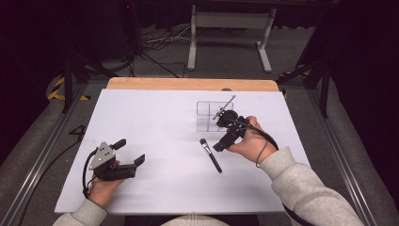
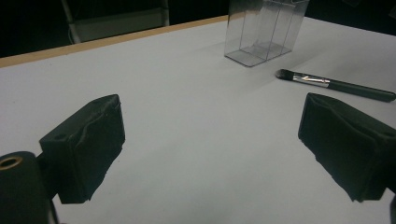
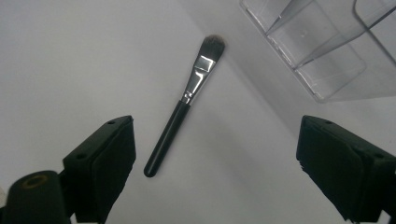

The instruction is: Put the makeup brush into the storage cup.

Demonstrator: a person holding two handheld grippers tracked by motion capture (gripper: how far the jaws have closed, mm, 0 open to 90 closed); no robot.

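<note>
A makeup brush point(image 1: 210, 155) with a black handle and silver ferrule lies flat on the white table top point(image 1: 155, 122), right of centre. My right gripper point(image 1: 221, 141) hovers just right of it, open, with nothing between its jaws. In the right gripper view the brush point(image 3: 184, 105) lies ahead, closer to the left jaw, and my right gripper point(image 3: 217, 135) stands wide. A clear compartment box point(image 1: 214, 115) sits behind it, with a thin stick point(image 1: 225, 106) leaning out. My left gripper point(image 1: 131, 151) rests open at the front left. The left gripper view looks past my left gripper point(image 2: 212, 116) to the brush point(image 2: 336, 85) and the box point(image 2: 264, 28).
The table's wooden far edge point(image 1: 188, 84) runs along the back. Beyond it on the floor stand a white frame point(image 1: 230, 21) and loose cables point(image 1: 160, 42). The clear box point(image 3: 322, 46) rises close to the right gripper's upper right.
</note>
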